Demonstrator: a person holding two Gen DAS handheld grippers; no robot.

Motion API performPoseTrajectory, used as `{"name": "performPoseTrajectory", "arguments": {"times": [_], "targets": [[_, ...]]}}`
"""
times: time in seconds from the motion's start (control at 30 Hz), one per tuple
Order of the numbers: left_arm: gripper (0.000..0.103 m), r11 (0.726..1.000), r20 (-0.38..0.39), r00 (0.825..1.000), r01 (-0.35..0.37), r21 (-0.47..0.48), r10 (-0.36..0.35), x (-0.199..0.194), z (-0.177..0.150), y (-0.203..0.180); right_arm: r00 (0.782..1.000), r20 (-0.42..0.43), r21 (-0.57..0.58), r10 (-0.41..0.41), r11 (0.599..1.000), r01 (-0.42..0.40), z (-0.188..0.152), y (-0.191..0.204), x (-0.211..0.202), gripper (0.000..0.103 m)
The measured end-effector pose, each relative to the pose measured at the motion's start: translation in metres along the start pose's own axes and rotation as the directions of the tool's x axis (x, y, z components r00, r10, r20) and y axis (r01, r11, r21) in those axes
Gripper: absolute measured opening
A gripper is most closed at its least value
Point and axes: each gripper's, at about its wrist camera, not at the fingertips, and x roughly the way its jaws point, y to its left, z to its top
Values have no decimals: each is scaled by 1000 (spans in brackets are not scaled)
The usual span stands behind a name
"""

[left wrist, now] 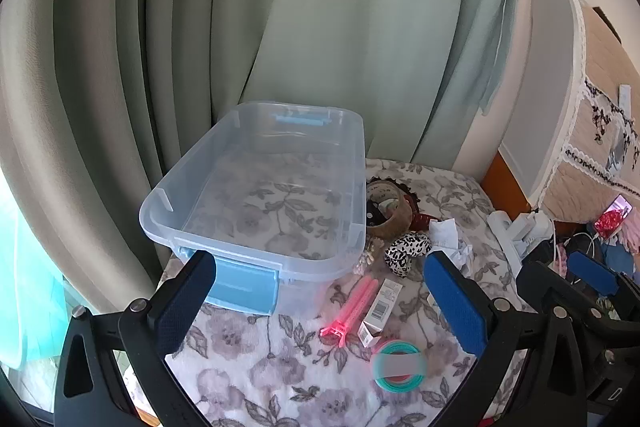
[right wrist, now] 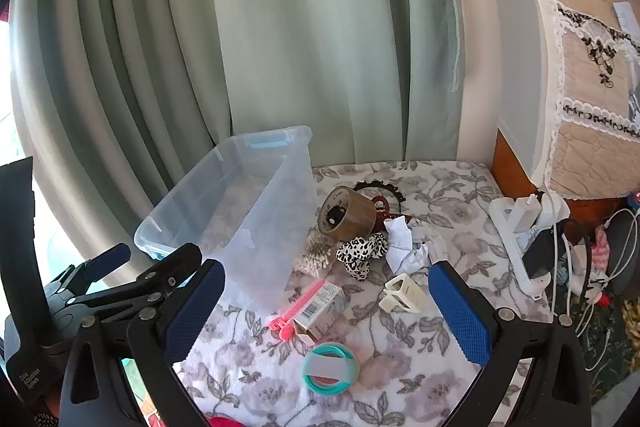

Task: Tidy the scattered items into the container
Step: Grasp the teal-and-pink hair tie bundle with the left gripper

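Floral bedspread (right wrist: 420, 367) carries 1 clear container (left wrist: 256, 187), empty, beside the clutter. Only the right view shows 1 cream claw clip (right wrist: 402, 294). Left gripper (left wrist: 320, 299) and right gripper (right wrist: 326, 311) both gape.

left gripper (left wrist: 320, 301) agape, right gripper (right wrist: 326, 307) apparently likewise

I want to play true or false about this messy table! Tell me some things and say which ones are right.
1. The clear box has toys inside. False: nothing is in it.
2. Both tongs, left and right, are open and hold nothing. True.
3. The pink clip lies next to a small carton. True.
4. The teal ring is inside the box. False: it lies on the flowered cloth.
5. The spotted hair tie sits beside crumpled paper. True.
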Motion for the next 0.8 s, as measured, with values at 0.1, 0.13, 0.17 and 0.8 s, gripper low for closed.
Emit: {"name": "performPoseTrajectory", "arguments": {"times": [0.1,0.13,0.17,0.8], "targets": [[103,1000,-7,1000,5,-3,-5,3,4,1,1000,-1,0,-4,1000,4,4,1,2,103],[103,1000,-9,1000,7,-3,-7,4,5,1,1000,0,-5,0,1000,0,2,-1,0,103],[103,1000,-10,1000,8,-4,-8,5,6,1,1000,2,-6,0,1000,0,2,-1,1,103],[103,996,-274,962,35,87,-10,68,-64,-31,973,-232,22,-6,1000,11,-54,-41,56,103]]}}
